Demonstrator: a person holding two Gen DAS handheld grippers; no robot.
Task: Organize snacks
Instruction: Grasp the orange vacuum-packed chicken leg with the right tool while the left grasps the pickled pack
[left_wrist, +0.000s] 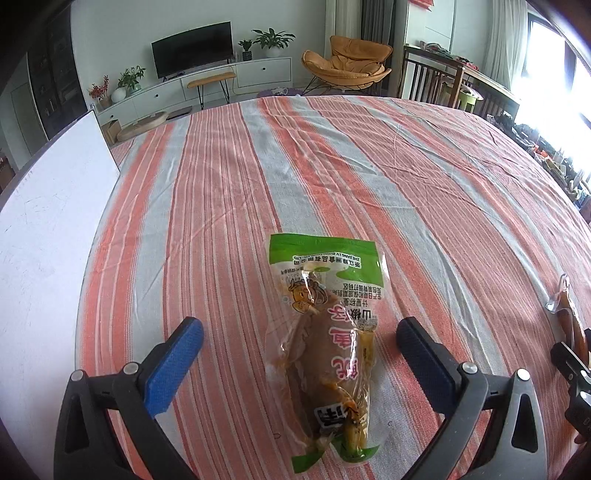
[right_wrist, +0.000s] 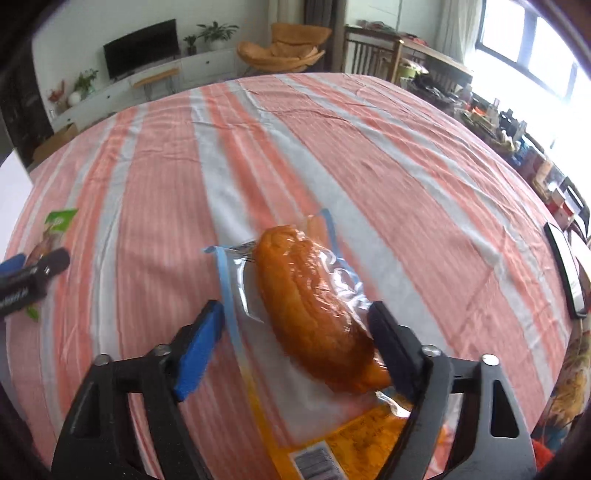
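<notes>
A green-topped vacuum pack of brown meat (left_wrist: 327, 343) lies on the striped tablecloth (left_wrist: 369, 166). My left gripper (left_wrist: 299, 332) is open, its blue pads (left_wrist: 173, 365) wide apart on either side of the pack, not touching it. In the right wrist view an orange-brown drumstick pack (right_wrist: 314, 306) with a blue-edged clear wrapper sits between the fingers of my right gripper (right_wrist: 295, 317). The jaws are open around it; the right finger (right_wrist: 395, 347) touches the pack. The green pack (right_wrist: 55, 229) and the left gripper's finger (right_wrist: 33, 277) show at far left.
A white board (left_wrist: 48, 240) stands along the table's left edge. The right gripper and its pack show at the left wrist view's right edge (left_wrist: 569, 332). A dark-rimmed tray (right_wrist: 565, 269) lies at the table's right edge. Chairs and cluttered shelves stand beyond.
</notes>
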